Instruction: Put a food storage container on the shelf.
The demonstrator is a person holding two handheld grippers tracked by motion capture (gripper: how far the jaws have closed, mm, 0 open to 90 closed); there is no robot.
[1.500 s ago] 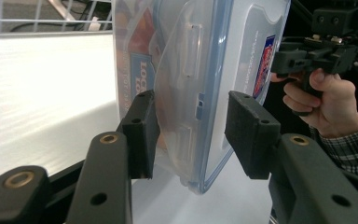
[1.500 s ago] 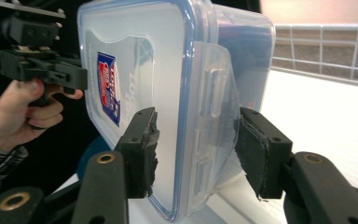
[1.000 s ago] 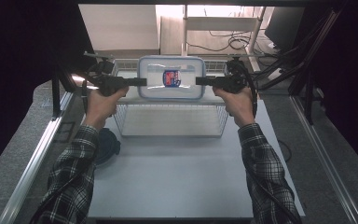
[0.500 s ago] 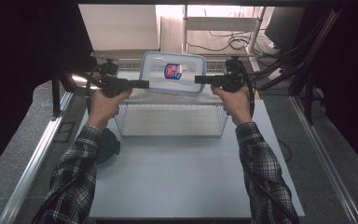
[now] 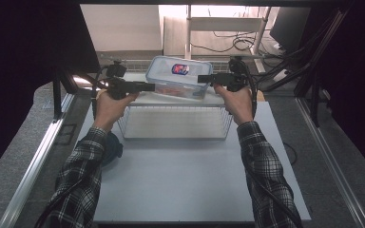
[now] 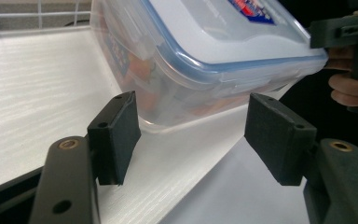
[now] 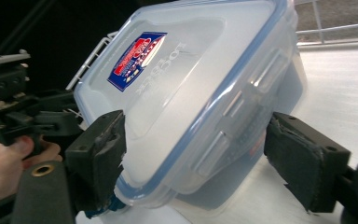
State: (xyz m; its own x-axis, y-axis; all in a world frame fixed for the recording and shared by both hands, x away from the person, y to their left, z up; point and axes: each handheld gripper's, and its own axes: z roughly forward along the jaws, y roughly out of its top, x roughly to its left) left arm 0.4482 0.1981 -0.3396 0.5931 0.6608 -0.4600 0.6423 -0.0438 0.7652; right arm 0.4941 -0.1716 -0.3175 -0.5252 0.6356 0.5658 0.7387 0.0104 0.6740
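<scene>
A clear plastic box (image 5: 179, 76) with a blue-rimmed lid and a red-and-blue sticker rests tilted on the white shelf top (image 5: 147, 99) of a wire rack. Orange things show through its wall (image 6: 140, 70). My left gripper (image 5: 150, 87) is at the box's left end. Its jaws have just been opening, and its pads (image 6: 116, 135) stand apart, just short of the box's corner. My right gripper (image 5: 201, 78) is at the right end, its jaws also just opening. The box's end (image 7: 191, 107) lies between its pads (image 7: 303, 158), with a gap at the right pad.
The wire rack (image 5: 176, 122) stands at the back of a white table (image 5: 180, 185). A dark blue round object (image 5: 113, 146) lies at the table's left edge by my left sleeve. A metal rail (image 5: 33, 164) runs along the left. Cables and a frame stand behind the rack.
The box, held up level between both grippers a second ago, has gone back and down onto the shelf top and now tilts. Both grippers have opened and let go of it.
</scene>
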